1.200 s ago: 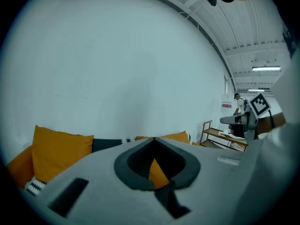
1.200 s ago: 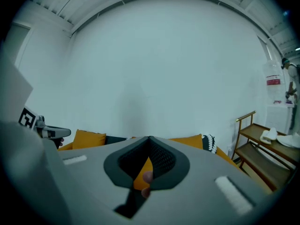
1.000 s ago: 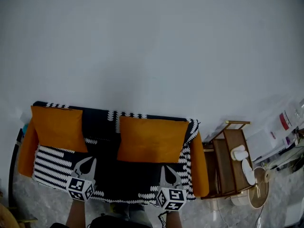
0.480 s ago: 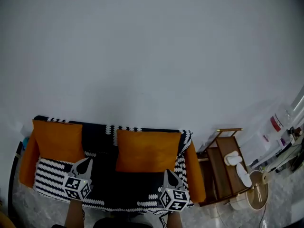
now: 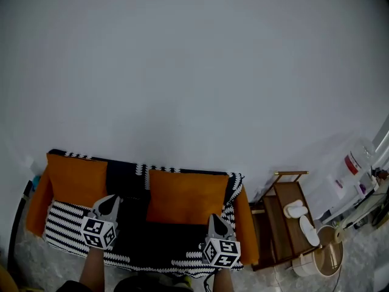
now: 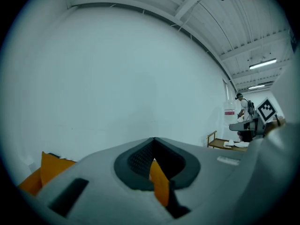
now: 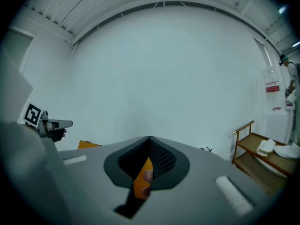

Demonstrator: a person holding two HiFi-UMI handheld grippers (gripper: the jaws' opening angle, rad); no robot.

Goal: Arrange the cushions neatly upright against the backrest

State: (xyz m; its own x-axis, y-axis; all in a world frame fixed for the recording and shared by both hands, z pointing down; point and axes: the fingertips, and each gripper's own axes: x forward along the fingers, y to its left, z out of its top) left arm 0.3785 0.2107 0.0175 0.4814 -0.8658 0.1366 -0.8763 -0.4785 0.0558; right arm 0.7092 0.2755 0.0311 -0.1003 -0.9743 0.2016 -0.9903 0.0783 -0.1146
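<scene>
Now, two orange cushions upright against the backrest (image 5: 127,174) of a sofa (image 5: 64,225) draped in a black-and-white patterned cover, orange armrests showing at both ends. Left cushion (image 5: 76,180) at the far left end of the backrest, just beside the left armrest; right cushion (image 5: 187,196) right of the middle, near the right armrest; a strip of dark cover between the two, so apart and not touching. Both roughly square to the backrest, top edges near level. Left claw (image 5: 110,199) clenched, nothing pinched, raised over the seat in front of the left cushion's lower right corner. Right claw (image 5: 216,219) likewise clenched and empty, raised in front of the right cushion's lower right corner. Both tips aimed at the bare white wall (image 5: 194,72) behind the sofa, only a thin orange sliver showing through the slot under each closed tip. Marker cubes facing the head camera, bare forearms just below them. Right of the sofa, well apart from the cushions, a wooden rack (image 5: 276,227) with white items on its shelves, and a round pale tub (image 5: 322,261) beside it.
</scene>
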